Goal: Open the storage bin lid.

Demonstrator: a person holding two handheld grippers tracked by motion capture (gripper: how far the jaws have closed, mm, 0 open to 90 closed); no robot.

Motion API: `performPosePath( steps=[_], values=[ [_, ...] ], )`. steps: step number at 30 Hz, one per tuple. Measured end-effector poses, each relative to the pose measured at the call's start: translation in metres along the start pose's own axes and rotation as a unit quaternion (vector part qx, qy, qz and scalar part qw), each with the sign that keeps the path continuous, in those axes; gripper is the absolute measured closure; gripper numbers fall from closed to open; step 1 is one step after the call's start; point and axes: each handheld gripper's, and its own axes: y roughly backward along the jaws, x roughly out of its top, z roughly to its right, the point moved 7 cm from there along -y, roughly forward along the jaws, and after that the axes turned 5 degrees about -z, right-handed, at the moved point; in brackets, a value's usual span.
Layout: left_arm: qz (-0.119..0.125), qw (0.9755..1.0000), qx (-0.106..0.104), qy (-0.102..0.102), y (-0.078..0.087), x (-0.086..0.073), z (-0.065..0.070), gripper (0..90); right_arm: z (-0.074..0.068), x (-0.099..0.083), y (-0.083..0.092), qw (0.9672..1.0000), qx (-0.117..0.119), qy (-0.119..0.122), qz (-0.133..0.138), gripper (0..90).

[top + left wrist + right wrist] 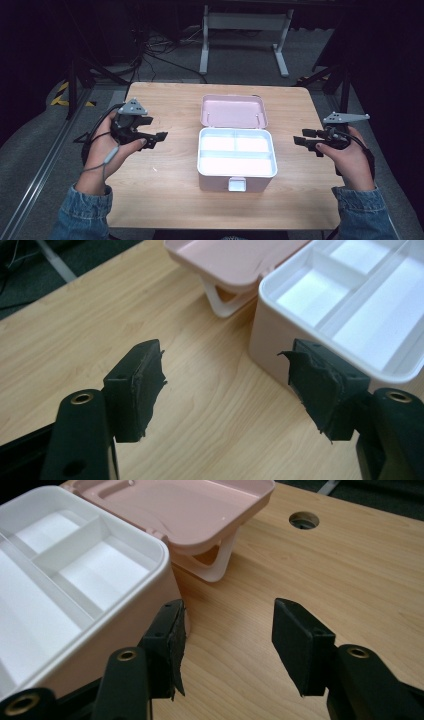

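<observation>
So we had the pink box [236, 160] sitting mid-frame in the high view, on the wooden table [170, 200], lid [233, 111] flipped back flat behind it toward the top of the frame. Inside we could see a white tray [236, 151] split into three compartments, two small ones up top and a long one below. Our left gripper [155, 139] was at the left of the frame, jaws apart, holding nothing, near the box but not touching. Our right gripper [306, 140] was at the right of the frame, also spread apart and empty. In the right gripper view the box wall [100, 645] sat just beside one jaw.
</observation>
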Motion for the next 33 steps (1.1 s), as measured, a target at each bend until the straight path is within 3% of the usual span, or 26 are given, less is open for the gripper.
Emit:
performPosePath(
  steps=[1, 3, 9, 12, 21, 27, 33],
  values=[
    [0.0, 1.0, 0.0, 0.0, 0.0, 0.0, 0.0, 30.5, 0.001, -0.002, 0.0, 1.0, -0.001, -0.003, -0.003, 48.3],
    [-0.009, 0.9999, 0.009, 0.002, -0.001, -0.015, -0.003, 30.3, 0.005, -0.005, -0.001, 0.9999, -0.006, -0.006, -0.009, 48.4],
    [-0.014, 0.9998, 0.005, 0.015, -0.008, -0.035, -0.002, 29.6, 0.009, -0.011, -0.001, 0.9998, -0.009, -0.009, -0.016, 48.3],
    [-0.038, 0.9986, 0.032, 0.019, -0.017, -0.049, -0.003, 29.6, 0.012, -0.017, -0.001, 0.9995, -0.014, -0.011, -0.028, 48.3],
    [-0.074, 0.9967, 0.019, 0.028, -0.036, -0.064, -0.003, 28.2, 0.018, -0.03, -0.005, 0.9981, -0.02, -0.014, -0.057, 47.7],
    [-0.11, 0.9933, 0.002, 0.035, -0.051, -0.077, -0.004, 28.2, 0.021, -0.038, -0.01, 0.9963, -0.022, -0.016, -0.081, 46.9],
    [-0.133, 0.9901, 0.004, 0.043, -0.058, -0.086, -0.008, 28.0, 0.023, -0.046, -0.016, 0.9938, -0.024, -0.018, -0.107, 46.4]
  ],
)
